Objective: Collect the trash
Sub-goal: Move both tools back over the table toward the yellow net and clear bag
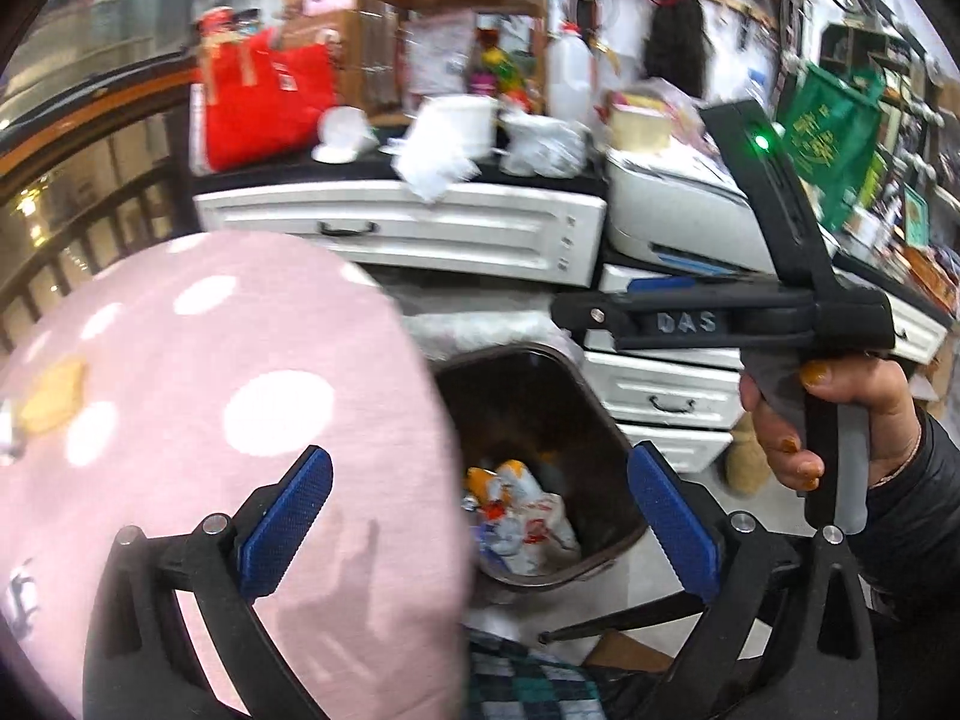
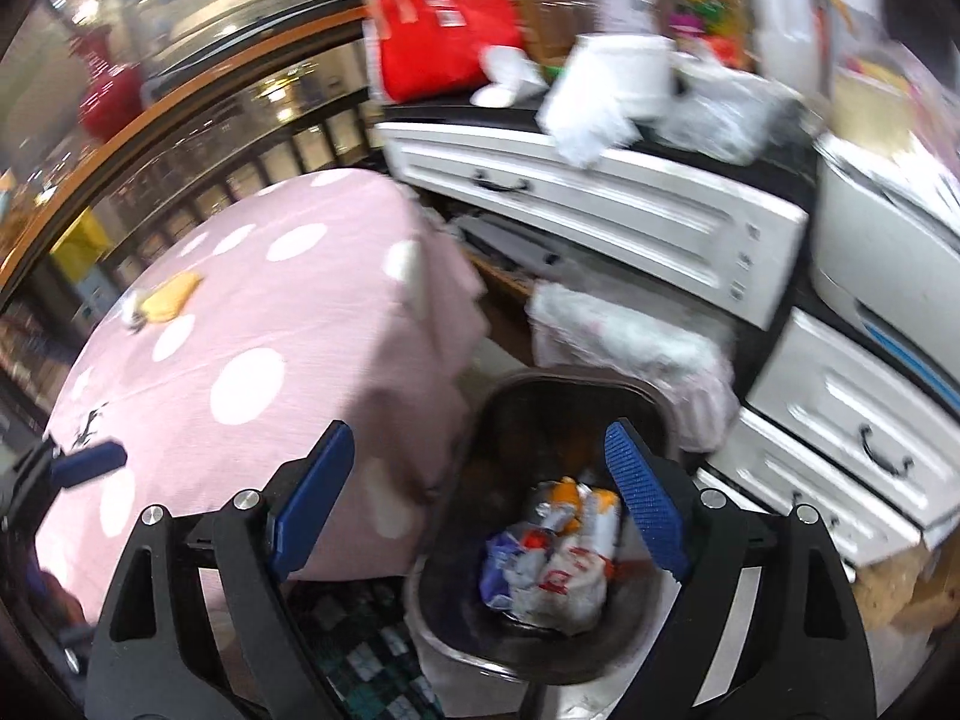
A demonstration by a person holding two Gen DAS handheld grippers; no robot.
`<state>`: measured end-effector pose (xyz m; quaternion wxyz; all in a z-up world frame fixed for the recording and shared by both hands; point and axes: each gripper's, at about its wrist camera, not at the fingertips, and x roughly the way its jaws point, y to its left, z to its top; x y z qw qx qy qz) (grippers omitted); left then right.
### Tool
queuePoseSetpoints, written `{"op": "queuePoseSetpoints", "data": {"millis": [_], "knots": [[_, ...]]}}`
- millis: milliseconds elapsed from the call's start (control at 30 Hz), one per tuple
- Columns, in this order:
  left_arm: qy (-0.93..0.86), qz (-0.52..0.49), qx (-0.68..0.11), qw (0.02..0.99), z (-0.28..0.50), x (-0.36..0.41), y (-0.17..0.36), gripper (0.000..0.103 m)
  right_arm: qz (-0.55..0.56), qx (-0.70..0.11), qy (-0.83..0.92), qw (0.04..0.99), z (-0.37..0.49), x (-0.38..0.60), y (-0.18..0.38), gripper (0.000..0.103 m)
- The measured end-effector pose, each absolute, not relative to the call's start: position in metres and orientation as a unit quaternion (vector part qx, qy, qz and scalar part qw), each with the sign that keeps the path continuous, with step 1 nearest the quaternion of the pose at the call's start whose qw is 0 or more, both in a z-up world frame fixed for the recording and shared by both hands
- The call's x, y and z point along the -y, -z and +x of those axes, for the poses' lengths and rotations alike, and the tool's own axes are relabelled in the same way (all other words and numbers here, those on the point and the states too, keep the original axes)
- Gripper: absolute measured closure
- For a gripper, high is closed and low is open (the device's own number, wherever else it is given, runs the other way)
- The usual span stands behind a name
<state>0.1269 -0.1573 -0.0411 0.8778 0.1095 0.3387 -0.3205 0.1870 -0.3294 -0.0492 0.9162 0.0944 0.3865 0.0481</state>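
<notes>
While my left claw (image 1: 480,516) hangs over the floor, its blue pads (image 1: 288,516) are spread wide with nothing between them. Looking along it, the dark bin (image 1: 606,456) sits just past the fingertips, and the crumpled wrappers (image 1: 522,516) are lying at the bottom of it, so the trash is in there. A pink polka-dot cloth (image 1: 210,420) fills the near left. Over on the right, my right hand (image 1: 840,420) is wrapped round the handle of the other claw, with white drawers (image 1: 408,228) behind it.

From the right claw's (image 2: 480,498) camera it's the same deal: jaws wide apart, holding nothing. The bin (image 2: 606,390) is right below and between the fingers, same wad of wrappers (image 2: 552,564) inside. The pink cloth (image 2: 240,360) is on the left with a small yellow thing (image 2: 168,297) lying on it, too blurry to say what. The drawers (image 2: 600,204) run along the far right.
</notes>
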Motion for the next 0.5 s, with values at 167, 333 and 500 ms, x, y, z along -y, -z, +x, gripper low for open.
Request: {"op": "queuePoseSetpoints", "data": {"millis": [167,333,500], "knots": [[0.272,0.098,-0.331,0.898,0.140,0.111,0.028,0.006,0.061,-0.386,-0.103,0.915,0.204,0.280,0.039,0.018],[0.222,0.074,-0.333,0.913,0.153,0.063,0.022,0.006,0.031,-0.392,-0.165,0.905,0.221,0.224,0.033,0.018],[0.165,0.062,-0.338,0.925,0.166,0.017,0.023,0.006,-0.007,-0.395,-0.218,0.892,0.236,0.166,0.031,0.018]]}}
